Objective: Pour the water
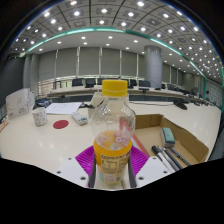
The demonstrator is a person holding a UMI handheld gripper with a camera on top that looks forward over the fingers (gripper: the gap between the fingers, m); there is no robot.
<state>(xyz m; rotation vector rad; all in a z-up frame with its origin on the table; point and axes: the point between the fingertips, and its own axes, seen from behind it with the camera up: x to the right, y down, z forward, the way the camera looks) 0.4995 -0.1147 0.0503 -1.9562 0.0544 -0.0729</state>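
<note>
The fingers (112,168) are clamping a capped bottle (113,125) at twelve o'clock, upright above the bench (40,140). A cup (40,116) is standing at ten o'clock. Tipping with the yellow cap (115,88) on would likely be pouring nothing; slipping seems possible.

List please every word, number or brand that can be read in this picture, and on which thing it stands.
No text can be read.
Bottle, yellow cap, held between the gripper fingers: its yellow label band has print, too blurred to read.
White cup on the table: dark marks, too small to read.
Papers behind it: nothing legible.
</note>
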